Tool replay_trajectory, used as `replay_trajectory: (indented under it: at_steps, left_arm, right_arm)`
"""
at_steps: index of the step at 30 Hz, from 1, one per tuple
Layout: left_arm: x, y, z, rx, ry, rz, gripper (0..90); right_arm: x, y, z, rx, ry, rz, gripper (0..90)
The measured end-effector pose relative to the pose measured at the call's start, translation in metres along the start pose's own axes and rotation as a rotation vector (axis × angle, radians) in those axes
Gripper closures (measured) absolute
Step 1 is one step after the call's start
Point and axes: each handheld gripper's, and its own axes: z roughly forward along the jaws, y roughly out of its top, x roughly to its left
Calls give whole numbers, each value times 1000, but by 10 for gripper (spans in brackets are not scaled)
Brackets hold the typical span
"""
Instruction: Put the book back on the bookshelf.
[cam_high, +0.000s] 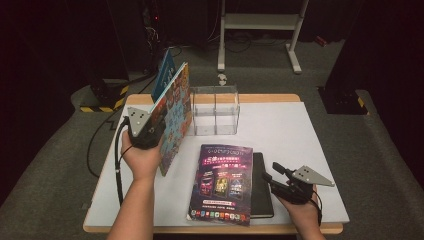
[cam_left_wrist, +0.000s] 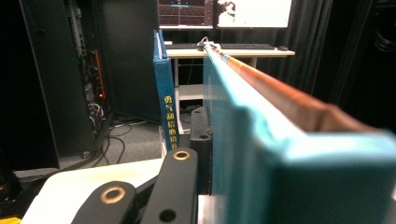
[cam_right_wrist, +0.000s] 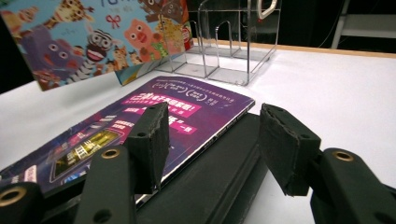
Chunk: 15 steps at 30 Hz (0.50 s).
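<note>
Blue book upright at table's far left; yellow spine chars, too blurred to read. Picture book w/ cartoon animals held on edge above table's left side, long axis running away from person twd clear rack. Left gripper clamped tight on its near edge, jaws one each side. Right gripper half open, empty, hovering over black notebook beside purple magazine.

Dim room, grey carpet floor, white desk frame at back, black curtains, lit monitors
</note>
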Motion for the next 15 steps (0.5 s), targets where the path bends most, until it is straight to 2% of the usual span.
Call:
replay_trajectory:
  at_steps: [8, 15]
  left_arm:
    - [-3, -9, 18, -22, 22, 13, 811]
    - [-3, -14, 32, -23, 39, 15, 811]
  right_arm:
    - [-1, 1, -2, -7, 7, 13, 436]
    - [0, 0, -2, -7, 15, 13, 436]
